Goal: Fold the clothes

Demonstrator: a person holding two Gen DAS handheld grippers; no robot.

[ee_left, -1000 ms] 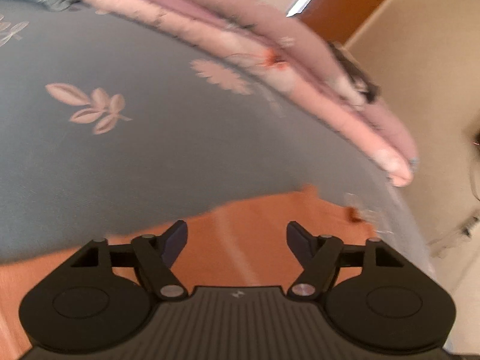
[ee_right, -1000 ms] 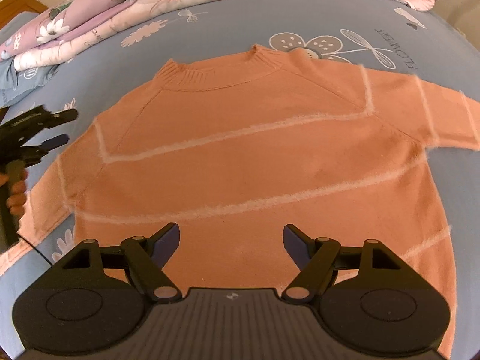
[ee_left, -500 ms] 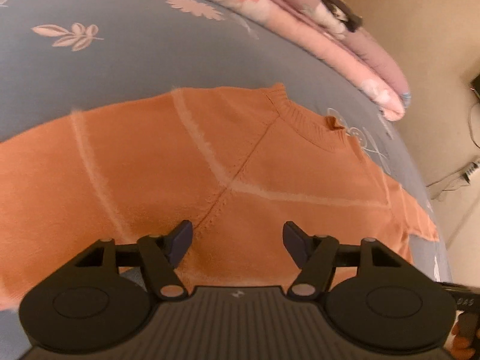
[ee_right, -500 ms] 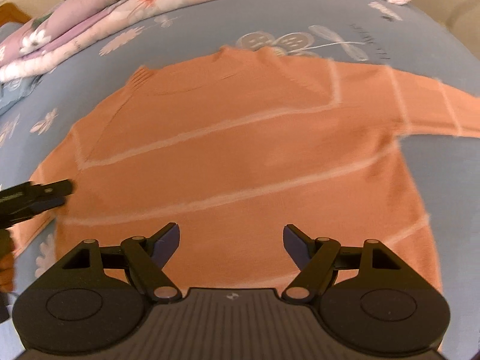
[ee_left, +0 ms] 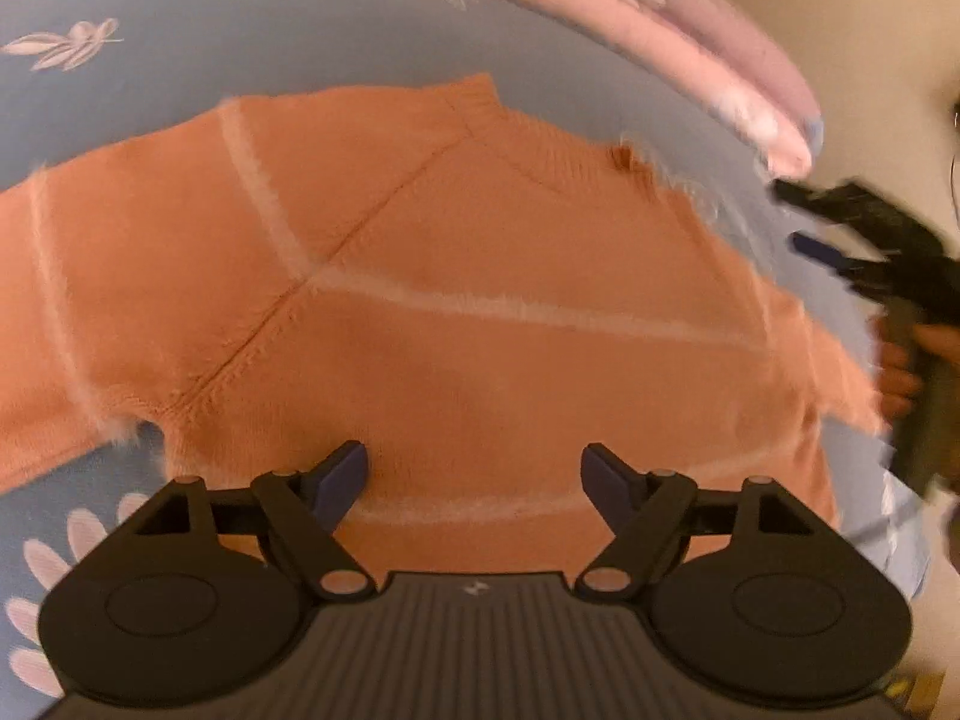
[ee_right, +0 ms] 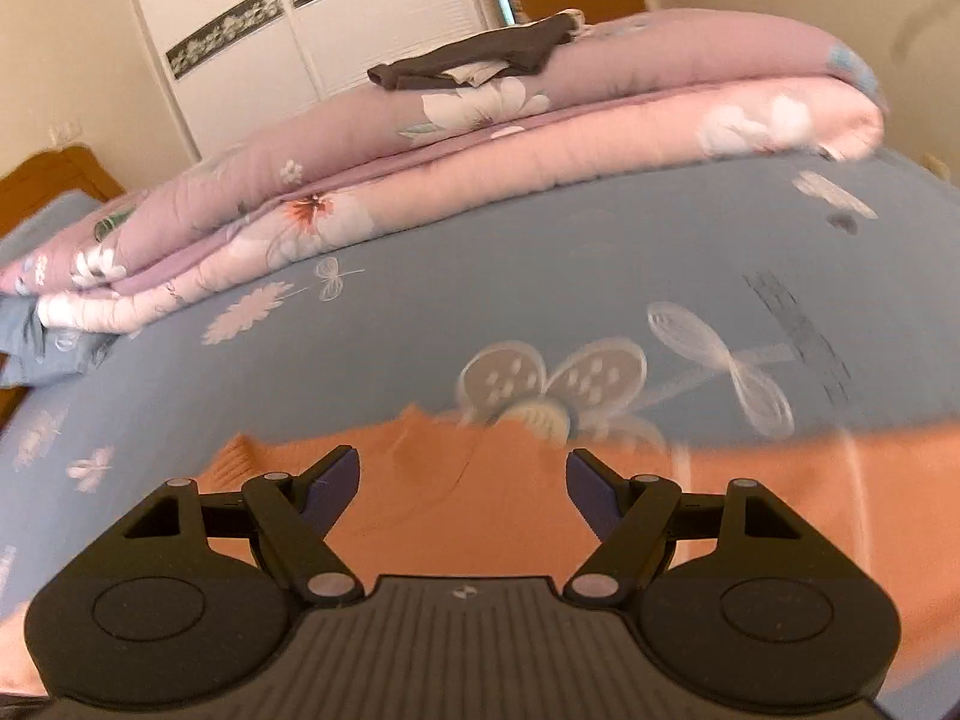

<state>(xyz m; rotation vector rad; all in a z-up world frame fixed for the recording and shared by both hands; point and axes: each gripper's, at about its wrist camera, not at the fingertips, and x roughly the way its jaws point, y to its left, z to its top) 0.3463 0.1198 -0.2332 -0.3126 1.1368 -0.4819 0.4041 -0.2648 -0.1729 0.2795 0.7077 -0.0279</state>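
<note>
Both claws, the left claw [ee_left: 474, 474] opening and the right claw [ee_right: 463, 474] spread empty, hover over the flat orange sweater [ee_left: 480, 276] on the bed [ee_right: 420, 312]; gripping a sleeve likely comes next.

Your orange knit sweater [ee_left: 480, 324] lies spread flat, front up, on the blue flowered bedsheet [ee_left: 180, 48]. Pale fuzzy stripes cross its body and sleeves, and a raglan seam runs diagonally from the ribbed collar [ee_left: 480, 102] down to the armpit. One sleeve stretches out to the left, the other to the right. In your right wrist view the collar [ee_right: 240, 459] sits at the far edge of the sweater [ee_right: 480, 516], beside the printed butterfly.
</note>
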